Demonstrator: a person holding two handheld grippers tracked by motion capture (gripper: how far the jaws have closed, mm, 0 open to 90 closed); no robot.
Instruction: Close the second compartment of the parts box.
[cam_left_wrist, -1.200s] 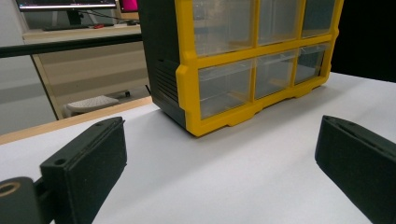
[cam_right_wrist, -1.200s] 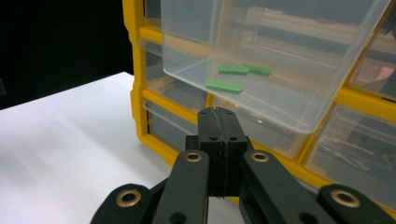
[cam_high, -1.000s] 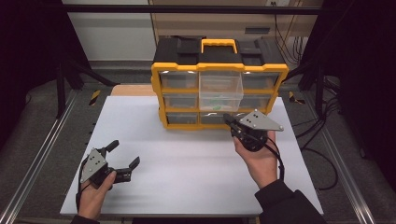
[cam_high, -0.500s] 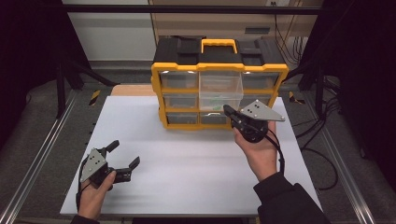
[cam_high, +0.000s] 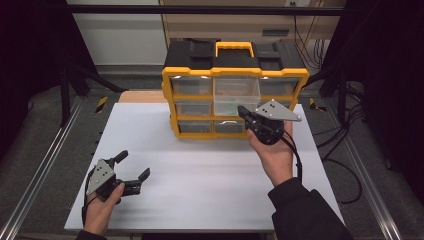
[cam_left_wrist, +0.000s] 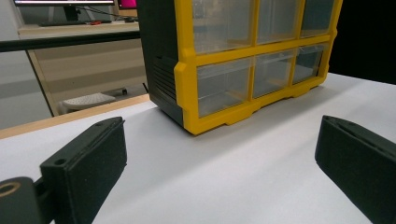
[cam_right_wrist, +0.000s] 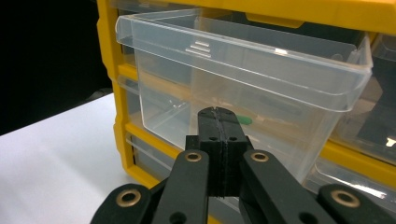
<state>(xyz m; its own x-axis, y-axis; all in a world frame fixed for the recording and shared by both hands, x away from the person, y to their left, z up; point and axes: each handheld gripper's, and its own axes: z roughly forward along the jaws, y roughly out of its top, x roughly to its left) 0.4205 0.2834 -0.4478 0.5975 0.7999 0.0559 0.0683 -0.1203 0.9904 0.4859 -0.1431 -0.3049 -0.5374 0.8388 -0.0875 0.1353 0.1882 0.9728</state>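
A yellow and black drawer cabinet (cam_high: 190, 75) stands at the back of the white table (cam_high: 200, 175). Its clear top middle drawer (cam_high: 236, 92) is pulled out toward me. My right gripper (cam_high: 241, 111) is held up in front of that drawer, jaws shut with nothing between them. In the right gripper view the shut tips (cam_right_wrist: 219, 116) sit just before the drawer's clear front wall (cam_right_wrist: 243, 60); whether they touch it is unclear. A small green thing (cam_right_wrist: 243, 120) lies inside. My left gripper (cam_high: 134, 165) rests open at the table's front left, its jaws (cam_left_wrist: 219, 158) facing the cabinet (cam_left_wrist: 187, 70).
Metal rails run along both sides of the table. A black cable (cam_high: 345, 165) trails off the right edge. The white surface between the left gripper and the cabinet is bare.
The right hand has lifted its shut gripper from the lower drawers up to the front of the pulled-out drawer. The left gripper has stayed where it was.
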